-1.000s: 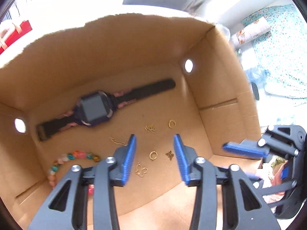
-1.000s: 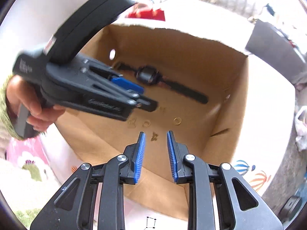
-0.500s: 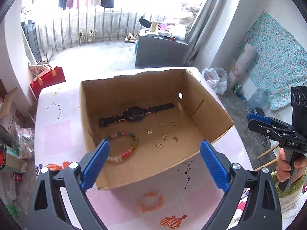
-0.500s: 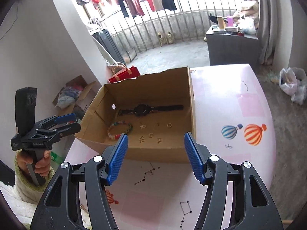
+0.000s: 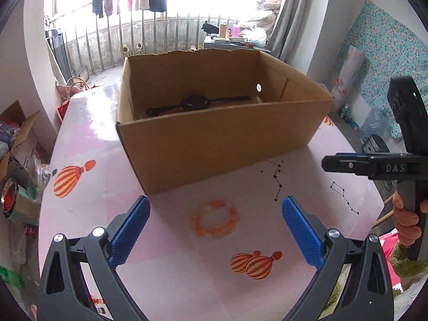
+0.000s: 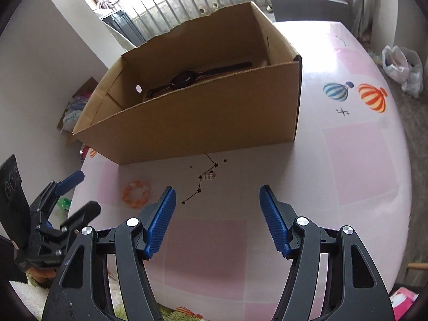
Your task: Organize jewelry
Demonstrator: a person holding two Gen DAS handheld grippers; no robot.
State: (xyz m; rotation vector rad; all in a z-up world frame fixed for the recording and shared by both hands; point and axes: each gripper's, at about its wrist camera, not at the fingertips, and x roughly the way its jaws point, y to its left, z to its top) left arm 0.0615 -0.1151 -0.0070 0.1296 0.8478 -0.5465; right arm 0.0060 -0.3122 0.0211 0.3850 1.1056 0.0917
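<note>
Both grippers have pulled back out of the cardboard box (image 5: 214, 144). The left gripper (image 5: 215, 230) gapes wide and empty, the orange bracelet (image 5: 214, 218) between its jaws on the table; the right gripper (image 6: 217, 220) is opening, empty; the watch (image 5: 195, 102) lies beyond, inside.

Left wrist view looks obliquely down from behind its jaws over the bench (image 5: 165, 272), close, with the cardboard box (image 5: 214, 144) ahead of them. Right wrist view does likewise, further right. Both share the box, the orange bracelet (image 5: 214, 222) and the constellation print (image 6: 203, 180).
</note>
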